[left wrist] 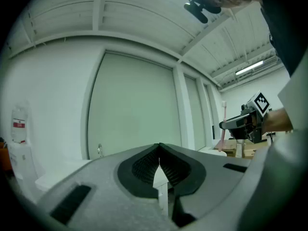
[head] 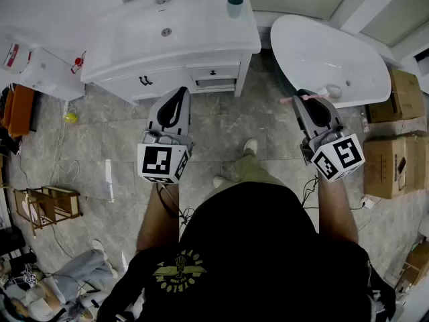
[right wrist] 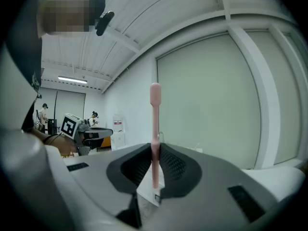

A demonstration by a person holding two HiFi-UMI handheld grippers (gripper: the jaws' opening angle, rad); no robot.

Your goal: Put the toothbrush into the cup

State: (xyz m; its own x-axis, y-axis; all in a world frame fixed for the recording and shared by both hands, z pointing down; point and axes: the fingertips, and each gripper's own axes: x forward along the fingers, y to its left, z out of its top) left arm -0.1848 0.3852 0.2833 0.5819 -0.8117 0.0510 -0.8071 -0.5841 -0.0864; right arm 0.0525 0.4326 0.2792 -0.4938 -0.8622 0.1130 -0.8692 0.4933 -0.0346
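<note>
My right gripper [head: 305,98] is shut on a pink toothbrush [right wrist: 155,129], which stands upright between the jaws in the right gripper view. In the head view the toothbrush [head: 295,99] lies crosswise at the jaw tips, beside the white bathtub. The teal cup [head: 234,6] stands at the back right corner of the white washbasin counter [head: 201,35], well away from both grippers. My left gripper [head: 177,92] is shut with nothing in it, held in front of the cabinet. From the left gripper view the right gripper [left wrist: 240,124] and the toothbrush [left wrist: 223,129] show at the right.
A white bathtub [head: 328,59] lies at the right, with cardboard boxes [head: 395,159] beyond it. The vanity cabinet [head: 194,79] has drawers facing me. A wooden stool [head: 47,206] and clutter sit at the left on the grey tiled floor [head: 221,139].
</note>
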